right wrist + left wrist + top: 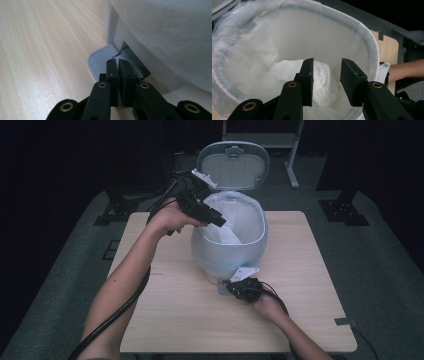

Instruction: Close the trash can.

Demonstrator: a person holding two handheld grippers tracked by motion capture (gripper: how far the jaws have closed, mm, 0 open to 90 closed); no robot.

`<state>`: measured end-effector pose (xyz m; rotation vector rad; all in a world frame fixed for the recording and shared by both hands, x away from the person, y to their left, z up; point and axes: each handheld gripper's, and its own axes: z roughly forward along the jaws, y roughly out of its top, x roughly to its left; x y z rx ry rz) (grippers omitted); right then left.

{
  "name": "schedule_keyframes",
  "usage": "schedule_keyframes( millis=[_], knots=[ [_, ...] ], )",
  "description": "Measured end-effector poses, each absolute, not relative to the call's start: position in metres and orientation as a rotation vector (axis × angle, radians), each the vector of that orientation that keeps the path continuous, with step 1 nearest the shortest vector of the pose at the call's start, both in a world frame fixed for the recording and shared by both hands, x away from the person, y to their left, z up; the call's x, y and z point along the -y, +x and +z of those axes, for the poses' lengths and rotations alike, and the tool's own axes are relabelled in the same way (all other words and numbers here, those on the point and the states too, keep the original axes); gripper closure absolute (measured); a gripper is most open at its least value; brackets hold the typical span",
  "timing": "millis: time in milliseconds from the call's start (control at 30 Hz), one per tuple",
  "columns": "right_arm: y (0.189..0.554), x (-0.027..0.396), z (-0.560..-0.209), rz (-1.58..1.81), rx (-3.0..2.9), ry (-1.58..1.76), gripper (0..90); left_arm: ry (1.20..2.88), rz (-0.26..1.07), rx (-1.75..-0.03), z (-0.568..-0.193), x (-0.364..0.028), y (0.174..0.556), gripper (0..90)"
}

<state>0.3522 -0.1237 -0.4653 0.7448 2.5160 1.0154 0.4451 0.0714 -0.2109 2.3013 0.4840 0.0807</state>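
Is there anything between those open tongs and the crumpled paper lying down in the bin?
Nothing visible. The left tongs hang open just above the bin's rim, and the crumpled paper towel lies in the clear liner bag directly below them. The lid stands up behind, while the right tongs, shut, rest on the pedal.

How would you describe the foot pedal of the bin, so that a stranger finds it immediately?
On the wooden table stands a pale bin lined with a plastic bag, its lid open. At the foot of the bin, on the person's side, a small grey pedal sticks out flat. It alone has fine ribbed lines, and the shut right gripper presses on it.
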Motion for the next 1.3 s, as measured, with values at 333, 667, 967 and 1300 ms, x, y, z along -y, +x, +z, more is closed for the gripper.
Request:
schedule_keyframes(
  millis=[333, 667, 967, 1300],
  knots=[
    [0.351, 0.123, -0.465, 1.021, -2.514, 0.752, 86.5, 2.281, 0.095, -0.485, -0.207, -0.084, 0.436, 60.7],
    [0.352, 0.123, -0.465, 1.017, -2.518, 0.753, 86.5, 2.261, 0.107, -0.488, -0.206, -0.104, 0.425, 59.2],
    [0.352, 0.123, -0.464, 1.008, -2.525, 0.740, 86.5, 2.257, 0.113, -0.492, -0.207, -0.118, 0.416, 58.2],
    [0.352, 0.123, -0.464, 1.012, -2.524, 0.746, 86.2, 2.248, 0.113, -0.503, -0.213, -0.135, 0.407, 56.1]
  ],
)
